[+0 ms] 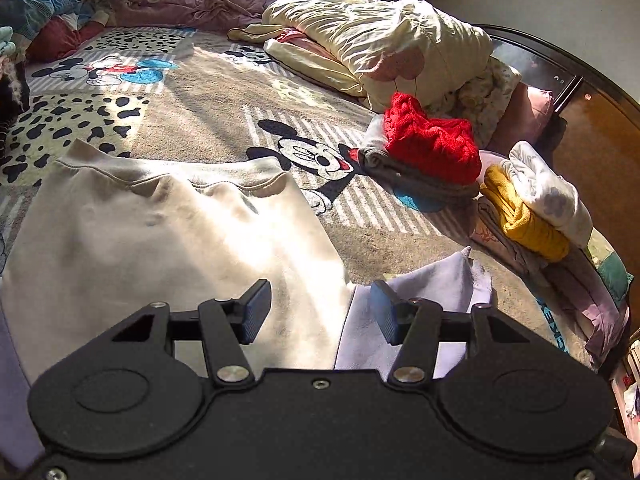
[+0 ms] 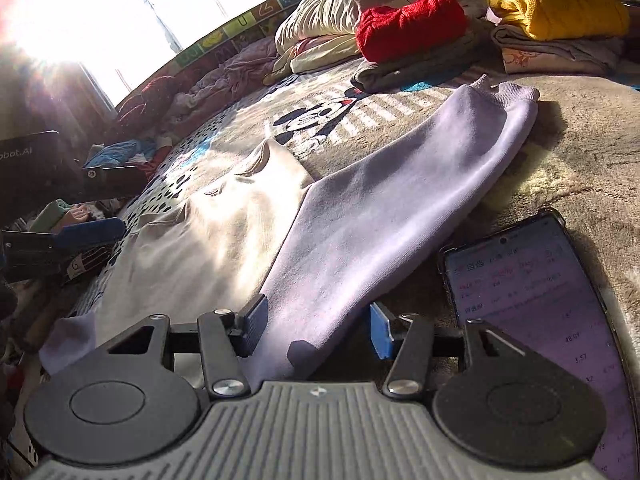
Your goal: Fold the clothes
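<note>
A cream sweatshirt with lilac sleeves (image 1: 160, 236) lies spread flat on the Mickey Mouse blanket (image 1: 224, 92), collar away from me. My left gripper (image 1: 320, 312) is open and empty, hovering just above the shirt's lower body near the right sleeve (image 1: 432, 288). In the right wrist view the shirt (image 2: 208, 236) lies ahead and the lilac sleeve (image 2: 400, 208) stretches toward the far right. My right gripper (image 2: 318, 330) is open, its jaws standing either side of the sleeve's near end without pinching it. The left gripper (image 2: 86, 230) shows at the left edge.
Folded piles sit at the right: a red knit on grey (image 1: 432, 144), a yellow and white stack (image 1: 532, 208). A cream pillow and bedding (image 1: 380, 44) lie beyond. A lit phone (image 2: 540, 312) lies on the blanket right beside my right gripper. Loose clothes (image 1: 44, 12) crowd the far left.
</note>
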`<act>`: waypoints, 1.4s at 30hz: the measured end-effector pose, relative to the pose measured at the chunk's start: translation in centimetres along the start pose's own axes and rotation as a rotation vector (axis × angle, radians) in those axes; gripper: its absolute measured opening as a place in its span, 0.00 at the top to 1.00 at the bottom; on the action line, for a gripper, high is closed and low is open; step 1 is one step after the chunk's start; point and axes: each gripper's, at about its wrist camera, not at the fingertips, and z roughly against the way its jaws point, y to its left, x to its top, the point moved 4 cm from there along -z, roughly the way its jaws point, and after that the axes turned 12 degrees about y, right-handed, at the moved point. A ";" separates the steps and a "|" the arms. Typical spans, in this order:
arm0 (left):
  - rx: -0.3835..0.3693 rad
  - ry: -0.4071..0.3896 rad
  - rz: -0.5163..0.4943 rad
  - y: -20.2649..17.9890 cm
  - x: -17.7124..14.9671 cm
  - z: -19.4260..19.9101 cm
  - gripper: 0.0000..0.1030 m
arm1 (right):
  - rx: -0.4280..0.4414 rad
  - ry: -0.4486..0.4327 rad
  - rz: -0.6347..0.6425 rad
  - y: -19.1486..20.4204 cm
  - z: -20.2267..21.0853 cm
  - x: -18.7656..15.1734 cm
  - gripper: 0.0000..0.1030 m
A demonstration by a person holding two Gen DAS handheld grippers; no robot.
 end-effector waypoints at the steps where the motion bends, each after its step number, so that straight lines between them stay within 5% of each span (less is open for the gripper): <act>1: 0.000 0.002 0.003 -0.2 0.5 -0.5 0.48 | 0.002 -0.003 -0.008 -0.1 -0.1 0.2 0.48; 15: 0.113 0.063 0.021 -1.6 8.2 -11.7 0.49 | 0.004 -0.070 -0.088 -1.6 -0.3 2.0 0.49; 27: 0.214 0.039 -0.048 -2.2 11.9 -15.8 0.59 | 0.011 -0.095 -0.096 -2.2 -0.4 2.4 0.57; 29: 0.229 0.062 -0.043 -1.9 12.0 -17.0 0.59 | 0.013 -0.092 -0.097 -2.2 -0.4 2.3 0.57; 32: 0.193 0.197 -0.052 -1.2 11.5 -20.1 0.58 | 0.016 -0.085 -0.097 -2.1 -0.6 2.3 0.57; 37: 0.149 0.074 -0.013 -0.5 12.8 -16.8 0.58 | 0.011 -0.087 -0.095 -2.0 -0.5 2.3 0.57; 42: 0.143 0.056 0.033 0.9 14.3 -16.5 0.58 | 0.011 -0.085 -0.093 -1.9 -0.6 2.2 0.57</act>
